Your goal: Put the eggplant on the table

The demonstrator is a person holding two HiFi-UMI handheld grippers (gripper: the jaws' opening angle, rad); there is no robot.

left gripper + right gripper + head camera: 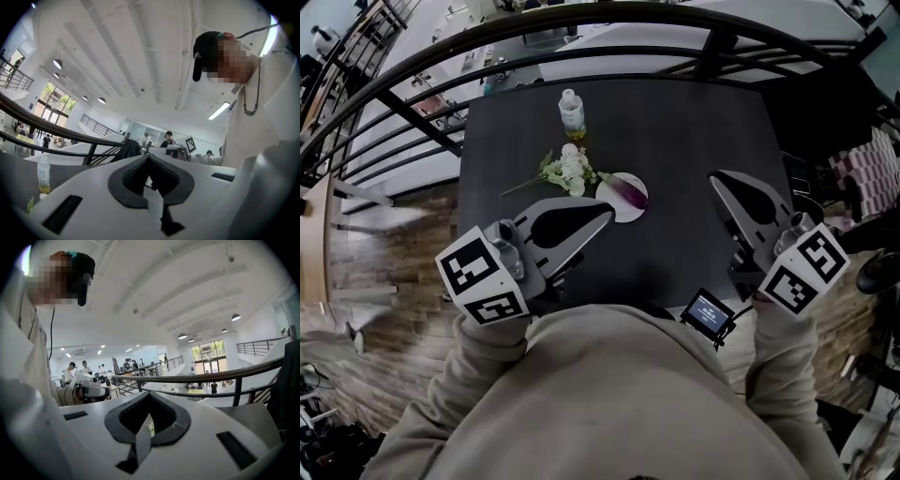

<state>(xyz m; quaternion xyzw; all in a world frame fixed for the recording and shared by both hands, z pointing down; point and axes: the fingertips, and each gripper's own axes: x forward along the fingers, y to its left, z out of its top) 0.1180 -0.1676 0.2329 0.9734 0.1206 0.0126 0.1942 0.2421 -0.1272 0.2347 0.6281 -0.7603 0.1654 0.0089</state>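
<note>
A dark table (pixel 694 141) stands beside a curved black railing (pixel 197 377) on a wood-plank floor (pixel 384 281). Overhead, a white ribbed ceiling (pixel 140 56) carries round lamps (pixel 57 63) (dome-shaped). Tall windows (pixel 56 96) glow at the hall's far end, and distant people (pixel 168 137) stand beyond the railing.
</note>
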